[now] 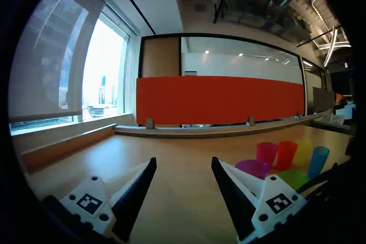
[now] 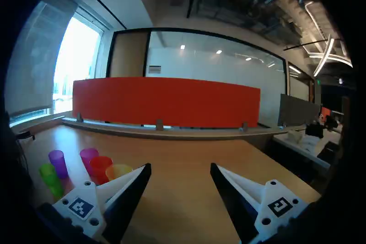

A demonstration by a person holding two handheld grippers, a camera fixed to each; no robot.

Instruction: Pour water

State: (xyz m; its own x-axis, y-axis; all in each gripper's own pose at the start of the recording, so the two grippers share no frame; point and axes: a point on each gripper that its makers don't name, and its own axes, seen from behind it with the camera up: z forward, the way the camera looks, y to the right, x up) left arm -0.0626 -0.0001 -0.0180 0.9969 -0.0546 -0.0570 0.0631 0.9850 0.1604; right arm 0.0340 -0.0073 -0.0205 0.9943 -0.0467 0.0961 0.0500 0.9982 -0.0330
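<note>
Jaws: left gripper [image 1: 183, 159] wide, right gripper [image 2: 180, 165] wide | wooden desk [image 1: 183, 141] | orange partition [image 1: 219, 100]

The desk [image 1: 91, 152] under me looks like pale wood laminate, smooth with a soft satin sheen. My left gripper [image 1: 183, 159] and my right gripper [image 2: 180, 165] have matt black finger faces backed by smooth white plastic that carries printed black-and-white markers. The cups [image 1: 286, 154] are translucent coloured plastic, smooth and slightly glossy. The red divider [image 1: 219, 100] looks flat and matt, and its small clamps [image 1: 150, 123] look like dull grey metal. Behind it, the glass wall [image 1: 238, 56] is shiny and reflects the lights.
</note>
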